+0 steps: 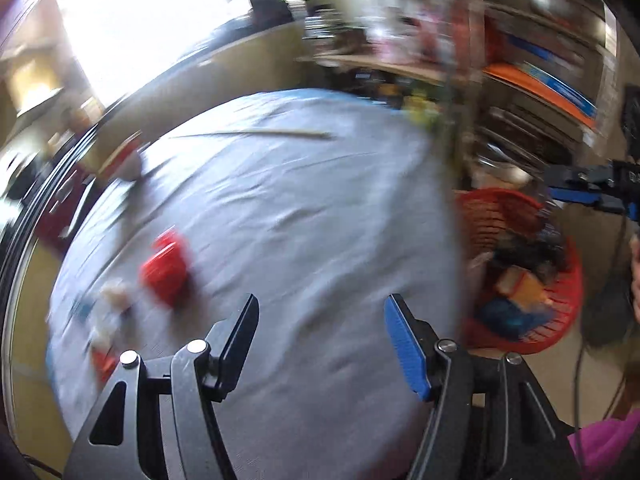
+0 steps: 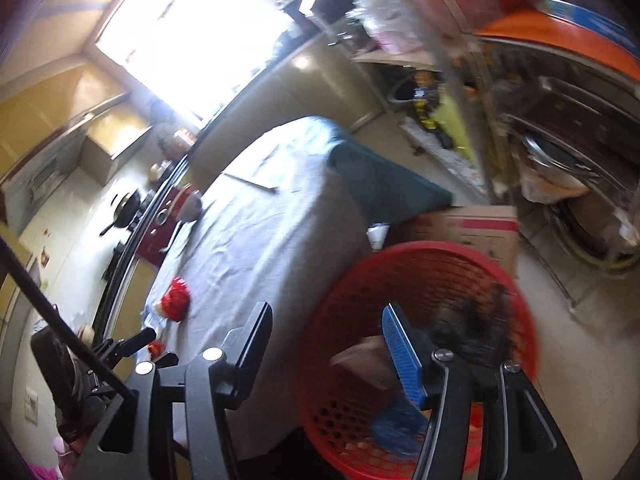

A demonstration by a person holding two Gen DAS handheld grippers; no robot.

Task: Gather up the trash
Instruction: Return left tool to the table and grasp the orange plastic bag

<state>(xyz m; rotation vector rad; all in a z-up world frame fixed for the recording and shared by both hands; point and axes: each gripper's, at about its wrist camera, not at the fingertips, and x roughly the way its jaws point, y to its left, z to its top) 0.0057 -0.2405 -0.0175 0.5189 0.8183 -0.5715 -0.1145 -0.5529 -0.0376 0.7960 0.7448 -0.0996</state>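
Mostly round perforated red plastic basket (image 2: 416, 264), wrinkled cloth (image 1: 280, 208)

A home kitchen is seen here: a frying pan (image 2: 124, 208) is set on a stove by the tiled wall, a bright window (image 2: 188, 36) is placed above, metal racks (image 2: 568, 152) are crammed with pots and packets, and a cloth-draped counter (image 2: 280, 236) is parked centre floor.
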